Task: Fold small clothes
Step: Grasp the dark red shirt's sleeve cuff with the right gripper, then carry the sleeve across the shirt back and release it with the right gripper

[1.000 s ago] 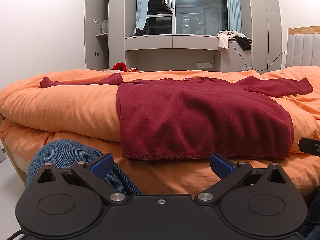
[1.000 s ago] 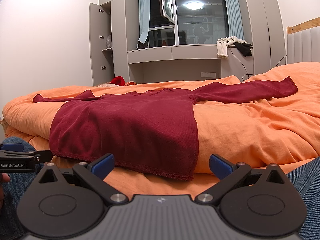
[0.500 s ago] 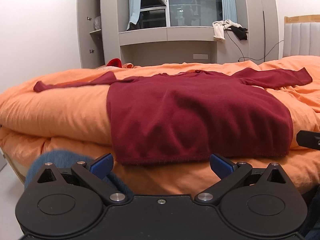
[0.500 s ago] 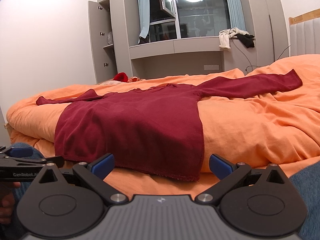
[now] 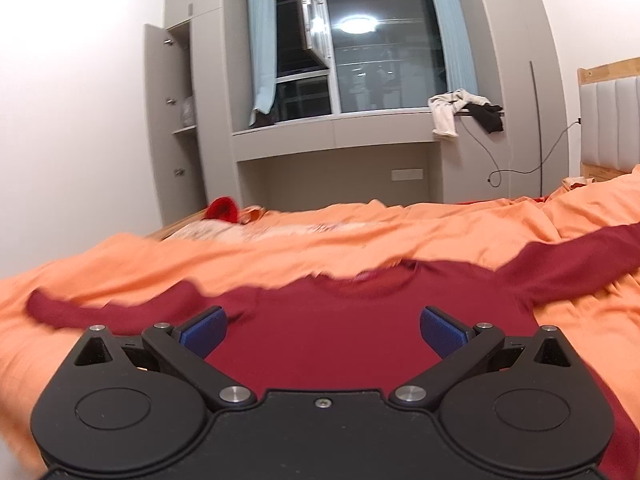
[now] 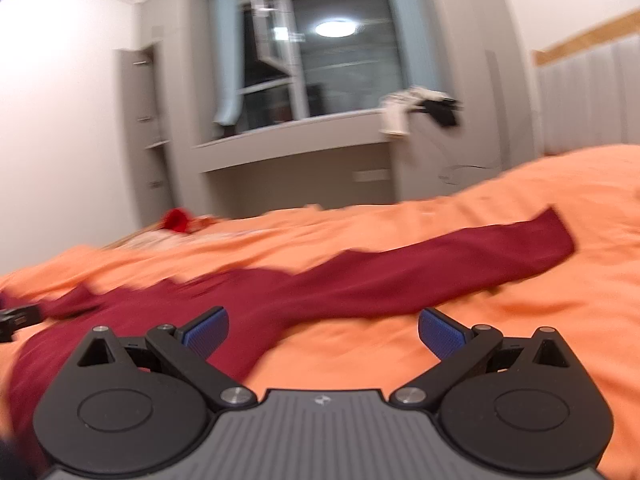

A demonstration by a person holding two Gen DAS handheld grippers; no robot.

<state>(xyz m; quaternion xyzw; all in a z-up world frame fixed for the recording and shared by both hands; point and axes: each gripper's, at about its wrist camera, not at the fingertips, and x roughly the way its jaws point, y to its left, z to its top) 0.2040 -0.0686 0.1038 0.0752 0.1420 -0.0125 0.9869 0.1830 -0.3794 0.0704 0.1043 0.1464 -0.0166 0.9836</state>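
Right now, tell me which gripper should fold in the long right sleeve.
Right gripper: open, with the maroon top's right sleeve stretched ahead. Left gripper faces the collar.

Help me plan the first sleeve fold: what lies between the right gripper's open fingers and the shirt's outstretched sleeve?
In the right wrist view, only bare orange duvet separates the right gripper from the dark red sleeve.

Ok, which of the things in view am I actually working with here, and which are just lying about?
For the job:
- red top, spread flat on the orange duvet
- left gripper, open
- right gripper, open

Lying about:
- white garment and black garment on the window ledge
- red item at the bed's far edge
- cable on the wall
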